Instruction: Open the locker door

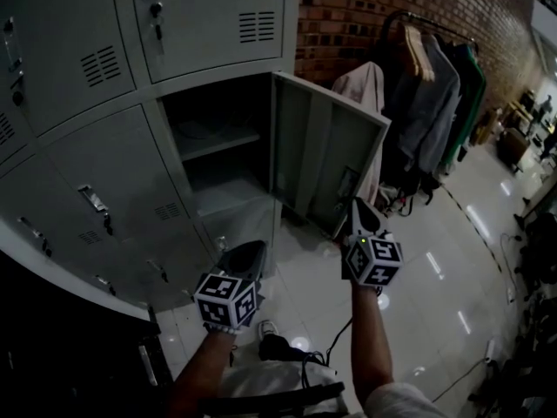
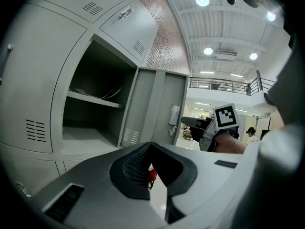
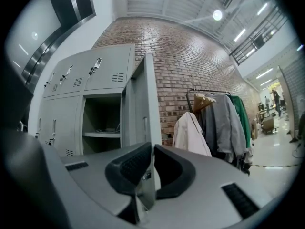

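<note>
The grey locker door (image 1: pixel 326 146) stands swung out to the right of its open compartment (image 1: pixel 218 146), which has a shelf inside. My right gripper (image 1: pixel 355 205) is at the door's free edge, near the latch. In the right gripper view the door's edge (image 3: pixel 145 109) runs between the jaws of my right gripper (image 3: pixel 151 149), and they are shut on it. My left gripper (image 1: pixel 252 249) hangs lower, in front of the locker below, apart from the door. Seen in its own view, my left gripper (image 2: pixel 150 146) has its tips together and holds nothing. That view also shows the door (image 2: pixel 157 109).
Closed lockers (image 1: pixel 113 181) fill the wall to the left and above. A clothes rack with coats (image 1: pixel 426 94) stands against the brick wall (image 1: pixel 348 16), close behind the open door. A black cable (image 1: pixel 335 342) trails over the glossy tiled floor near my feet.
</note>
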Demonstrator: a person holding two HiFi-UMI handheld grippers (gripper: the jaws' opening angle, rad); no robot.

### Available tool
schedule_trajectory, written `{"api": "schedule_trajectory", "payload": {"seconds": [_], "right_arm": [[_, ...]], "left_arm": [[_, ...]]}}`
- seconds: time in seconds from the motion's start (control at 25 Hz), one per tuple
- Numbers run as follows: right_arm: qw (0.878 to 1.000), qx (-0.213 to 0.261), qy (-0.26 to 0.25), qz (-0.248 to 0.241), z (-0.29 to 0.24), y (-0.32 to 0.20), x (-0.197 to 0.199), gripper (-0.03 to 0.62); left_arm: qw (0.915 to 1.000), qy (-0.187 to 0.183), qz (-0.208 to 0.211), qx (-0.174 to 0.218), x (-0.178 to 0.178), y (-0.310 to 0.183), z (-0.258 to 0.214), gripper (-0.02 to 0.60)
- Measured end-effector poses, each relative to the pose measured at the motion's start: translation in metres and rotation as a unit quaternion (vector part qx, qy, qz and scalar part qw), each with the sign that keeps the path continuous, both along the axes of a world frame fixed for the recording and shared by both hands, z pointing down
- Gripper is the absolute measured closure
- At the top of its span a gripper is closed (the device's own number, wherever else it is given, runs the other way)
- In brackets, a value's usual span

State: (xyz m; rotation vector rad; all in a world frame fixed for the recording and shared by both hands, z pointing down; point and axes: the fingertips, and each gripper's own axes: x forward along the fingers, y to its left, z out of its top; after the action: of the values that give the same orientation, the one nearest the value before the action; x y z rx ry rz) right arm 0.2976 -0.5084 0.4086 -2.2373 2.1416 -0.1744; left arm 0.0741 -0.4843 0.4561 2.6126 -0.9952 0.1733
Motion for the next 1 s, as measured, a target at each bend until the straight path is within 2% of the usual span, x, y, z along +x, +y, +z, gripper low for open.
{"api": "schedule_trajectory", "payload": {"seconds": [0.32,0.48,0.56,0.6,0.72,0.84,1.0], "right_arm": [[0.999,0.009,0.032,0.018,-0.017,0.029,-0.008,0.563],[0.999,0.012,0.037,0.001,-0.026,0.055,-0.029,0.563],[0.999,0.009,0.037,-0.020,-0.025,0.072,-0.048,0.569],[0.999,0.005,0.037,-0.034,-0.023,0.080,-0.058,0.591],[0.997,-0.017,0.026,-0.078,-0.013,0.100,-0.092,0.591],[0.992,-0.040,-0.003,-0.120,0.000,0.110,-0.118,0.592],[0.984,-0.045,-0.016,-0.174,0.003,0.125,-0.153,0.592]], "left_arm": [[0.9998,-0.003,-0.020,-0.001,-0.024,0.019,-0.001,0.583],[0.9995,0.002,-0.032,0.001,-0.040,0.034,-0.007,0.583],[0.9994,0.006,-0.035,-0.003,-0.049,0.046,-0.006,0.583],[0.9993,0.008,-0.036,-0.005,-0.053,0.053,-0.006,0.583],[0.9990,0.012,-0.042,-0.007,-0.065,0.072,-0.006,0.583],[0.9985,0.024,-0.049,-0.012,-0.071,0.087,-0.005,0.583],[0.9980,0.033,-0.053,-0.014,-0.071,0.108,-0.004,0.583]]}}
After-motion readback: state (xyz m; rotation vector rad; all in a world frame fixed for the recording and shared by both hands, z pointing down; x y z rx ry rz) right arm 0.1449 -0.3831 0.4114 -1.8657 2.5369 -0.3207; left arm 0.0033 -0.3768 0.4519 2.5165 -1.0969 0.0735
